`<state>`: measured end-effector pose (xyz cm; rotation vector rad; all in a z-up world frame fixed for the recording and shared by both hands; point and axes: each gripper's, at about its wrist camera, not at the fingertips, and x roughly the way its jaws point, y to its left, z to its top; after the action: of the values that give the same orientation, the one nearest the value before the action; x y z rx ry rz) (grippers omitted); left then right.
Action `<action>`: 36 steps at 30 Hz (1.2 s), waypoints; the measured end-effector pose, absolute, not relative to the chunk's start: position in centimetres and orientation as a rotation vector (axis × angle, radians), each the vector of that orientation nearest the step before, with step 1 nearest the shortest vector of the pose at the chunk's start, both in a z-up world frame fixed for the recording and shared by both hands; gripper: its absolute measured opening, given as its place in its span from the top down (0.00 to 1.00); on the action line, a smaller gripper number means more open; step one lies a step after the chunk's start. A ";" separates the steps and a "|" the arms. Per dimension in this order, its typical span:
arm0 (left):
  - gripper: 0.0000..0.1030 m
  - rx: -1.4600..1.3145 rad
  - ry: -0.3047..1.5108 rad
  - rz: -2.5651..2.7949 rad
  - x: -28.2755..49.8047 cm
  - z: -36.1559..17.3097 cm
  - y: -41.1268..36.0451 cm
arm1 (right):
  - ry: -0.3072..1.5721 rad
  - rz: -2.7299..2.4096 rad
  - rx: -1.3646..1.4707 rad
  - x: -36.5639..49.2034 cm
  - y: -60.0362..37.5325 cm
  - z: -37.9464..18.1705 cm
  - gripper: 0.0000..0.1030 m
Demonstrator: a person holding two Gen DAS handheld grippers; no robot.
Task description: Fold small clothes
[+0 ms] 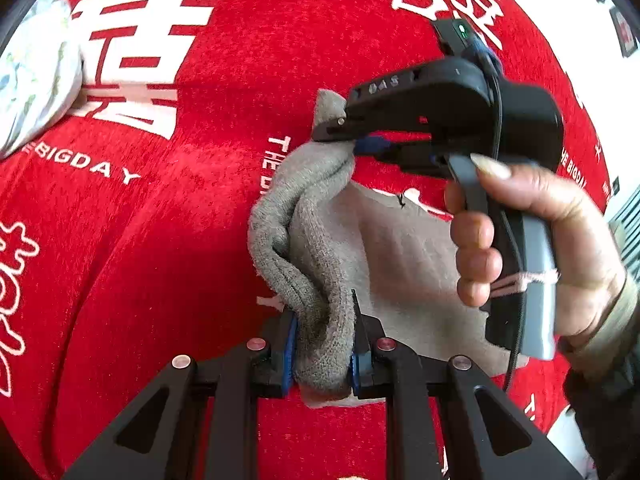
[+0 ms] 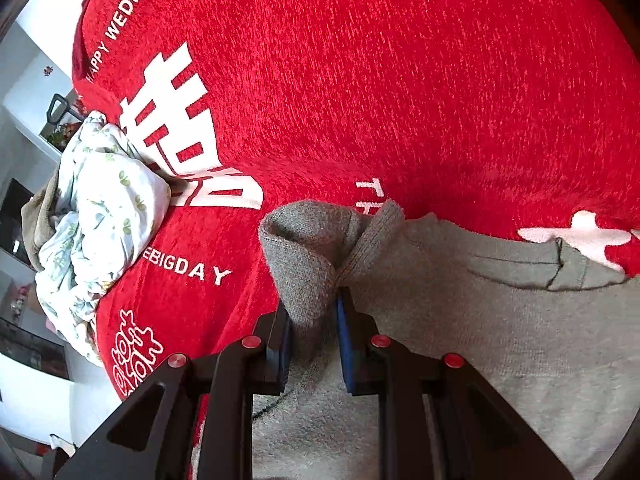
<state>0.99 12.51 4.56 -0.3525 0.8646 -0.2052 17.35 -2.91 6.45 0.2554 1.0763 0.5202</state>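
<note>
A small grey knit garment [image 1: 400,256] lies on a red blanket [image 1: 200,240]. My left gripper [image 1: 324,344] is shut on a bunched fold of it at its near edge. The right gripper [image 1: 352,140] shows in the left wrist view, held in a hand, shut on the same fold farther away. In the right wrist view my right gripper [image 2: 314,332] pinches the grey knit garment [image 2: 480,320], whose edge rises in a ridge between the blue pads [image 2: 342,320]. The rest of the garment lies flat to the right.
A crumpled white floral cloth [image 2: 100,208] lies on the red blanket [image 2: 400,80] at the left; it also shows in the left wrist view [image 1: 36,80]. The blanket has white printed characters. Room furniture stands beyond the blanket's left edge.
</note>
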 end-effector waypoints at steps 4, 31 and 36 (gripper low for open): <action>0.79 -0.305 0.875 -0.195 1.0 5.3 11.0 | 1.078 0.528 0.255 17.3 -3.5 7.2 0.79; 0.79 0.016 0.934 -0.185 1.7 6.5 -1.5 | 1.024 0.580 0.320 16.4 -11.4 8.8 0.79; 0.79 0.043 0.939 -0.190 1.9 6.4 -3.0 | 1.019 0.583 0.340 16.2 -13.5 8.5 0.79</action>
<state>1.92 -3.04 6.37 0.0434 0.9390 -0.1905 16.17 -13.52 8.49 0.3397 1.0193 0.5834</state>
